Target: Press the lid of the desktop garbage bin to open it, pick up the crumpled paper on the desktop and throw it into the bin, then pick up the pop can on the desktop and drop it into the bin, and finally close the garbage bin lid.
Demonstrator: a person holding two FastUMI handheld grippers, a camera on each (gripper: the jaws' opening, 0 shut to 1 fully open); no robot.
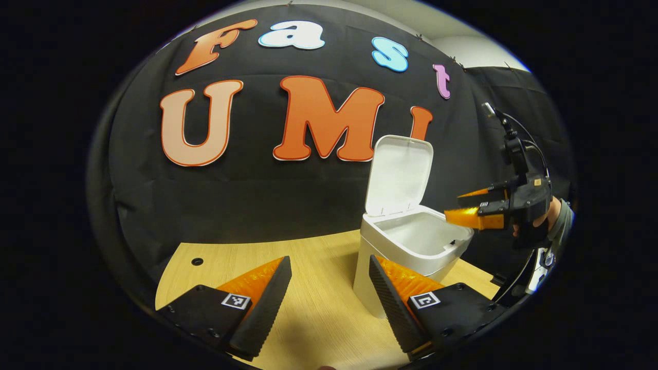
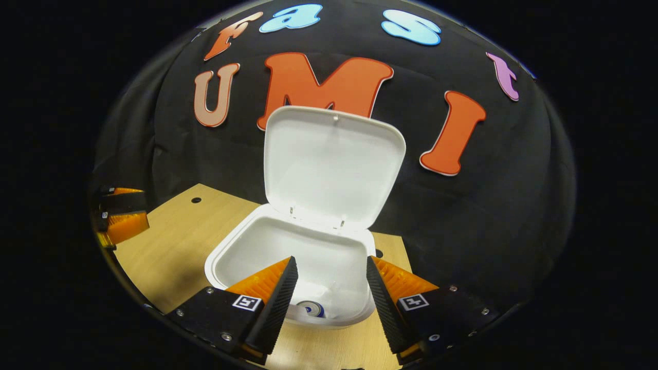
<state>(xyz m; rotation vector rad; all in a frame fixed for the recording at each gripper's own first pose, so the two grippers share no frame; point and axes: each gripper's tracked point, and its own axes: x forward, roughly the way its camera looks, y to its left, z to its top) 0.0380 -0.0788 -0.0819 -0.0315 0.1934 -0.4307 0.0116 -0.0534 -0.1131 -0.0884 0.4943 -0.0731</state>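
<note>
The white plastic desktop bin stands on the pale wooden desk with its hinged white lid swung up and leaning back toward the black cloth wall. In the left gripper view the left tongs sit low over the desk, spread wide with nothing between them — the bin stands just behind the right-hand finger. Farther off in that view the right tongs are held by a hand in a grey sleeve, tips level with the bin's rim at its far side.

In the right gripper view the right tongs hang above the bin's open mouth, fingers parted and empty. Between them, down inside the bin, lies the round end of a pop can — silver with a blue ring. The crumpled paper cannot be made out inside. The left tongs appear at the left edge, over the desk.
</note>
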